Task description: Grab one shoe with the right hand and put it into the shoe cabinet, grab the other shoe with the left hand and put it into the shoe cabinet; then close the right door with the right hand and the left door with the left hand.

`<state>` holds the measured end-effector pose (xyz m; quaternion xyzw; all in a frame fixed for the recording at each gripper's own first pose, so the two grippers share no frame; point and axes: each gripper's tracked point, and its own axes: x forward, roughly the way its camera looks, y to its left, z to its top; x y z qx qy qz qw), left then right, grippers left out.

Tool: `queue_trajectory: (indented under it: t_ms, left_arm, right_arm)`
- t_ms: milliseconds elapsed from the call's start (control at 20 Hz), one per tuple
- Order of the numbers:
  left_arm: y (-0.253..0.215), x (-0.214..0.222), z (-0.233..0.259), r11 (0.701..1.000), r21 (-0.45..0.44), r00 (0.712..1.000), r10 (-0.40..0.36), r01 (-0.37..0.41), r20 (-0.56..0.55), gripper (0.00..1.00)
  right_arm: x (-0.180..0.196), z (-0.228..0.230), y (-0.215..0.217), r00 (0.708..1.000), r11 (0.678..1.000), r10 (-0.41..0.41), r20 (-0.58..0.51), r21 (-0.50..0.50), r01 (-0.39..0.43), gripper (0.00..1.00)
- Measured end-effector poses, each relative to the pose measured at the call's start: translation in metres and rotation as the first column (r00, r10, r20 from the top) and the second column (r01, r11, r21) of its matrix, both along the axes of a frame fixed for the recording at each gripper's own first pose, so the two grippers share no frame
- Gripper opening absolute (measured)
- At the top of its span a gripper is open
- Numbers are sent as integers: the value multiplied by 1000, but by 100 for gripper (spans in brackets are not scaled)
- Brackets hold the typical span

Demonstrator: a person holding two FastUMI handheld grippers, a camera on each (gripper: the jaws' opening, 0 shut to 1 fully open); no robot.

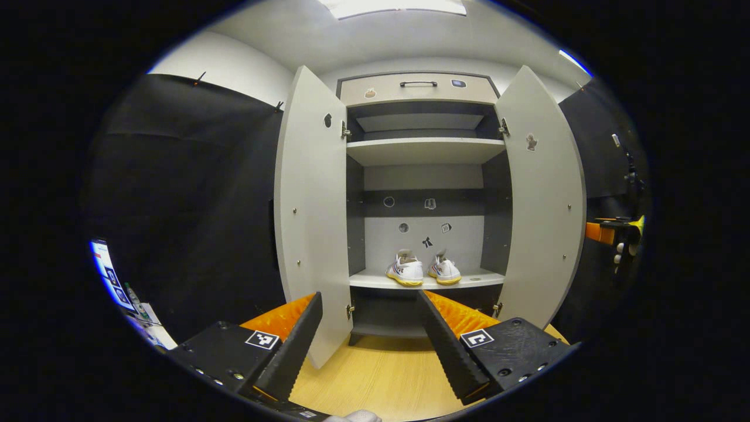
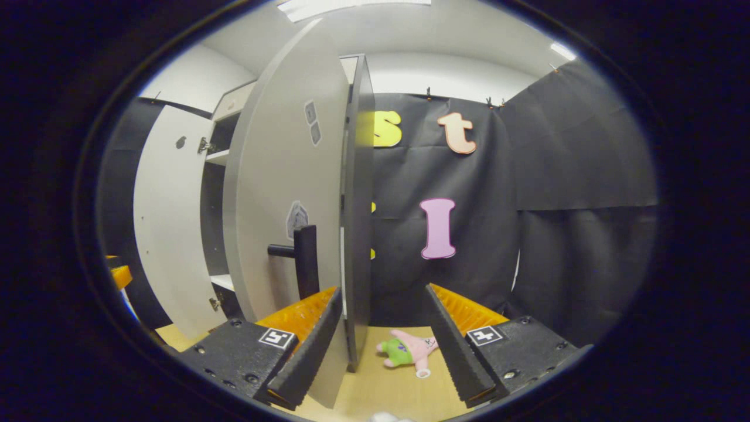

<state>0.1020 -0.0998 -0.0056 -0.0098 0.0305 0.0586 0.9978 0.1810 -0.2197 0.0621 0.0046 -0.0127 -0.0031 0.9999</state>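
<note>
Two white shoes with yellow soles, one (image 1: 405,271) beside the other (image 1: 444,271), stand toes-in on the lower shelf (image 1: 480,279) of the shoe cabinet (image 1: 419,88). Its left door (image 1: 313,223) and right door (image 1: 542,217) both stand wide open. My left gripper (image 1: 369,296) is open in front of the cabinet, well back from it, holding nothing. In the right gripper view my right gripper (image 2: 384,290) is open behind the right door (image 2: 281,176), near its black handle (image 2: 302,258). The door's edge (image 2: 357,234) runs down between the fingers' lines.
A pink and green plush toy (image 2: 410,349) lies on the wooden floor (image 1: 375,375) behind the right door. Black cloth walls stand on both sides. A hand holding the right gripper (image 1: 615,234) shows past the right door. A screen (image 1: 108,272) sits at the far left.
</note>
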Motion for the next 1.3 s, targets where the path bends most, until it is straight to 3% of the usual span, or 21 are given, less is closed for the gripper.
queue_trajectory:
  t_ms: [50,100,150,550,600,750,850,900,1300]
  left_arm:
    - [0,1,-1,1000,-1,1000,5,-5,-1,96]
    - [0,4,-2,1000,-2,1000,5,-5,-4,96]
    - [1,6,-1,1000,-6,1000,1,-1,-3,96]
    - [34,27,8,999,-2,999,-45,45,7,96]
    - [39,28,7,999,-2,999,-52,52,4,96]
    - [55,30,7,998,2,998,-66,66,3,96]
    - [61,31,6,997,0,997,-78,78,-1,100]
    - [65,31,6,996,-1,996,-84,84,0,96]
    - [77,36,3,988,-2,988,-155,155,10,96]
  right_arm:
    - [1,0,5,1000,1000,17,-3,-3,-17,92]
    - [1,0,13,999,999,39,-5,6,-39,86]
    - [2,-1,25,998,998,62,-8,11,-62,92]
    - [21,-2,106,992,992,122,-21,18,-121,92]
    - [27,-1,115,991,992,129,-20,19,-129,86]
    - [31,2,142,987,987,157,-21,35,-156,96]
    - [30,3,151,989,988,146,-9,48,-145,99]
    - [29,2,153,990,989,139,-10,50,-139,98]
    - [-6,-18,158,994,996,88,-58,21,-87,99]
